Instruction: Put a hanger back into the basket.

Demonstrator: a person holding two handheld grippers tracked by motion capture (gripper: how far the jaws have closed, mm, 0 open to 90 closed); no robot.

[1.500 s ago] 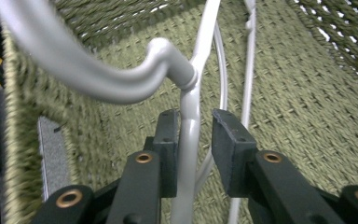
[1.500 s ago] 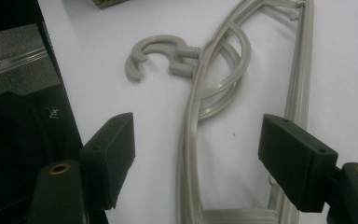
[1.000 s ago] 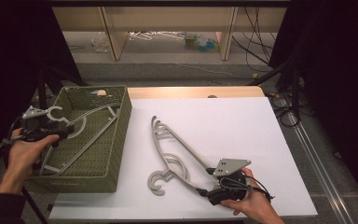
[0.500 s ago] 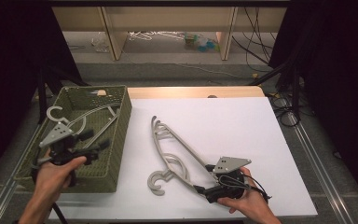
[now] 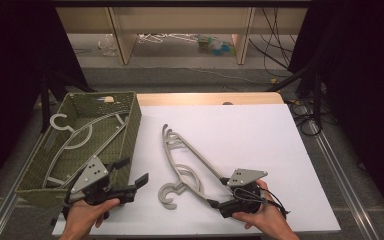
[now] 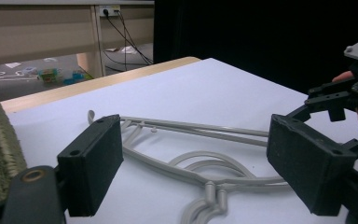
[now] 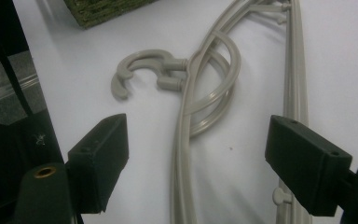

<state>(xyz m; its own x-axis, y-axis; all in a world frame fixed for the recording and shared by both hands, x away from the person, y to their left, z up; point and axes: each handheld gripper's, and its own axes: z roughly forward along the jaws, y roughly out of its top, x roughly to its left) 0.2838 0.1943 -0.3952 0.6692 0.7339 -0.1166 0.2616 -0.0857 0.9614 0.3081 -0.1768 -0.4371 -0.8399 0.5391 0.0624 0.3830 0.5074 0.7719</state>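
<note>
Both my tools are wide open right now, nothing gripped in either. My left tool [image 5: 132, 181] sits at the near left of the tabletop [image 5: 260, 135], just off the corner of the basket [image 5: 130, 125], jaws aimed across at the hangers [image 5: 190, 160]. In the left gripper view the hangers [image 6: 191, 158] lie flat between and beyond the jaws, not touched, and my right tool [image 6: 340, 98] shows at the far right edge.

My right tool [image 5: 217, 205] is at the near side, right at the lower end of the hangers. Its own view looks straight down their arms [image 7: 200, 116]: the stack runs up between the spread jaws, hooks [image 7: 140, 70] curling off to the left, basket corner [image 7: 102, 9] up top.

One more hanger [image 5: 80, 140] lies inside the basket, hook toward the far left corner.
</note>
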